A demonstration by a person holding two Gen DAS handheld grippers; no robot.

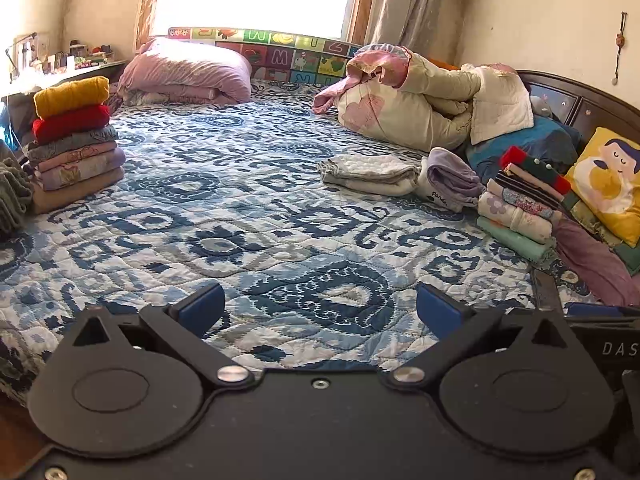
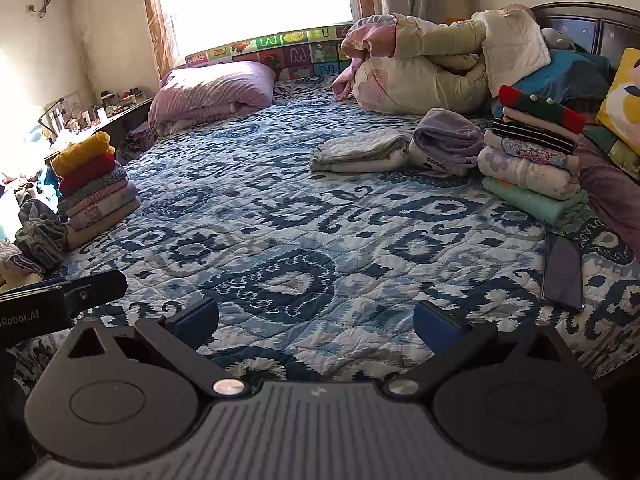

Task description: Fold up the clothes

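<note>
Both grippers hover over the near edge of a bed with a blue patterned quilt (image 1: 248, 208). My left gripper (image 1: 320, 308) is open and empty. My right gripper (image 2: 316, 316) is open and empty. A stack of folded clothes (image 1: 74, 144) with a yellow piece on top stands at the left; it also shows in the right wrist view (image 2: 96, 192). A second folded stack (image 1: 520, 204) stands at the right, also seen in the right wrist view (image 2: 532, 164). A folded white piece (image 2: 360, 152) and a rolled lilac piece (image 2: 448, 140) lie between them.
A dark phone (image 2: 562, 270) lies on the quilt at the right. Bundled duvets (image 1: 420, 96) and a pink folded duvet (image 1: 188, 72) lie at the far side. A yellow cushion (image 1: 612, 184) leans on the headboard. Loose grey clothes (image 2: 40, 240) sit at the left edge.
</note>
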